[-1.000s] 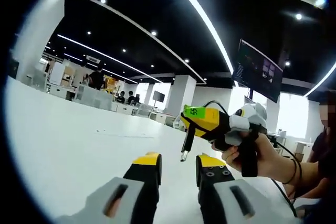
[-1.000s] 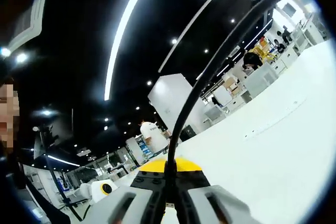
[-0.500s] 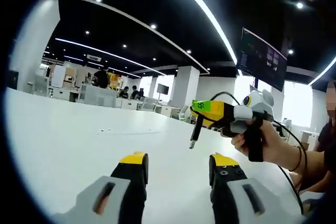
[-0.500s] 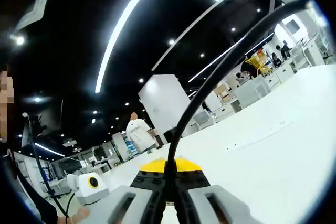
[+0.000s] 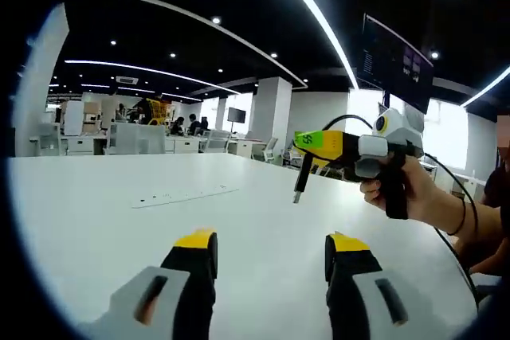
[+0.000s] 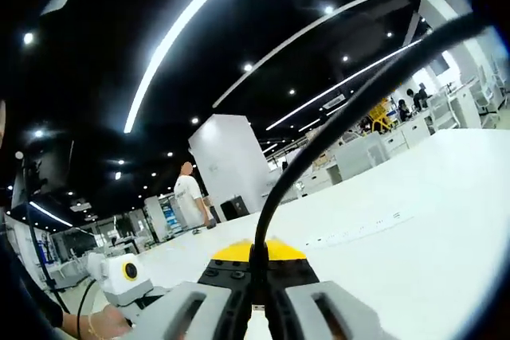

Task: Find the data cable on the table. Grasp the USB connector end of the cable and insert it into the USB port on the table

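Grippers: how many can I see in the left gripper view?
2. The left gripper is at the bottom, jaws apart. The right gripper is on the right, held in a hand, pinching the cable.

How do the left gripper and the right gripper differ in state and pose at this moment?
The left gripper stands open; the right gripper is shut on the cable. The left gripper carries nothing; the right gripper dangles the USB connector above the table. Both have yellow-tipped black jaws.
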{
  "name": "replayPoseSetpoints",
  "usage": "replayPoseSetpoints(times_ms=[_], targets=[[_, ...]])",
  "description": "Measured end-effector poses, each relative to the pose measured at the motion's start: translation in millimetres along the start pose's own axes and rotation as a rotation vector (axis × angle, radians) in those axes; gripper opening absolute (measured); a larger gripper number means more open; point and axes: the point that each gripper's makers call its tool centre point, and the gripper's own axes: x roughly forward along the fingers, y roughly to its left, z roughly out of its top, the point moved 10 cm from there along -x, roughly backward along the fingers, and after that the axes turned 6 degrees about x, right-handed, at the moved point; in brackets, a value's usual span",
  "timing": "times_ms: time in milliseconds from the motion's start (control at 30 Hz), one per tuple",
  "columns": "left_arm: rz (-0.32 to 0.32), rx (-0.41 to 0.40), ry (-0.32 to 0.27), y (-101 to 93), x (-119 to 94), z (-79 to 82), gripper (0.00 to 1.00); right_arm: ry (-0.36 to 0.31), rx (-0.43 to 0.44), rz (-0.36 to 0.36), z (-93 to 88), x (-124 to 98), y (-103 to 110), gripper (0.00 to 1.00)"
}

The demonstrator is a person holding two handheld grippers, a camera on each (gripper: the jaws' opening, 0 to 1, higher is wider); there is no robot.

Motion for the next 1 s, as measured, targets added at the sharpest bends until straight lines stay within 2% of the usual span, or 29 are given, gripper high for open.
replayPoseSetpoints(times_ms=[167, 433, 533, 767, 833, 1000], targets=[[-0.034, -0.007, 0.002, 6.7, 23.3, -2.5, 0.54, 0.007, -0.033, -0.043, 8.1, 7.7, -11.7, 0.05], [-0.062, -0.004, 0.005, 18.8, 49.5, -4.9, 0.53, 0.032, -0.139, -0.108, 17.2, 27.3, -28.3, 0.05], [-0.049, 0.019, 0.007, 39.5, 64.7, -2.7, 0.53, 0.043, -0.171, -0.14, 24.4, 36.5, -39.4, 0.05], [-0.055, 0.056, 0.032, 43.7, 84.7, -2.2, 0.54, 0.087, -0.215, -0.215, 33.3, 54.9, -66.7, 0.05], [-0.049, 0.059, 0.028, 39.1, 87.2, -3.3, 0.54, 0.1, -0.234, -0.235, 35.6, 61.3, -75.2, 0.05], [-0.066, 0.05, 0.03, 37.5, 100.9, -8.5, 0.54, 0.116, -0.224, -0.276, 42.5, 75.7, -94.1, 0.05]])
